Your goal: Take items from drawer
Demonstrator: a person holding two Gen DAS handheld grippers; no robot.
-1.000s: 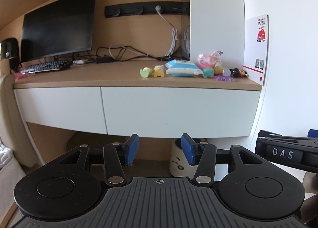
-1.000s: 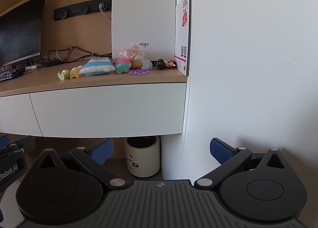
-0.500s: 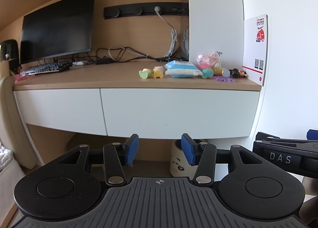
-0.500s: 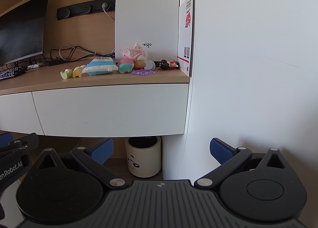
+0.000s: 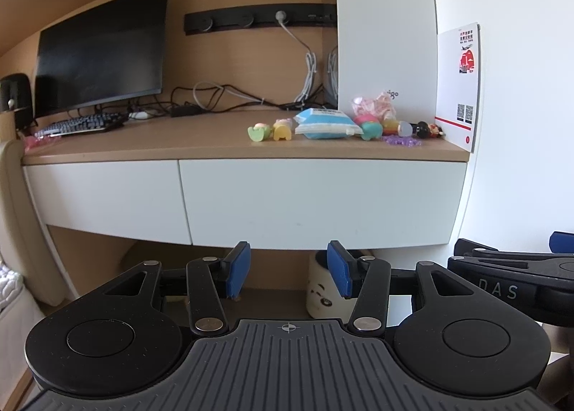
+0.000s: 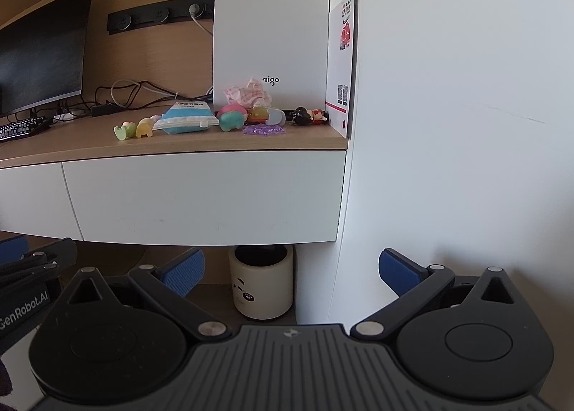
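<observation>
A white drawer front (image 5: pixel 319 203) (image 6: pixel 204 195) under the wooden desktop stands closed, with a second one (image 5: pixel 104 195) to its left. On the desk above lie small toys: a green one (image 5: pixel 258 133), a yellow one (image 5: pixel 282 129), a blue tissue pack (image 5: pixel 324 123) (image 6: pixel 186 120), a teal and pink toy (image 5: pixel 369 126) (image 6: pixel 231 117) and purple beads (image 5: pixel 401 141). My left gripper (image 5: pixel 288 269) hangs below the drawer, open with a moderate gap and nothing between its fingers. My right gripper (image 6: pixel 292 273) is wide open and empty, low beside the white wall.
A black monitor (image 5: pixel 102 59) and keyboard (image 5: pixel 77 123) sit at the desk's left. A white PC case (image 6: pixel 271 27) stands at the back right beside a white card (image 6: pixel 342 66). A cream bin (image 6: pixel 261 282) rests under the desk. White wall (image 6: pixel 448 124) closes the right side.
Both grippers have drifted slightly closer to the desk, the right view shifting a little leftward. Jaw openings are unchanged and nothing was grasped.
</observation>
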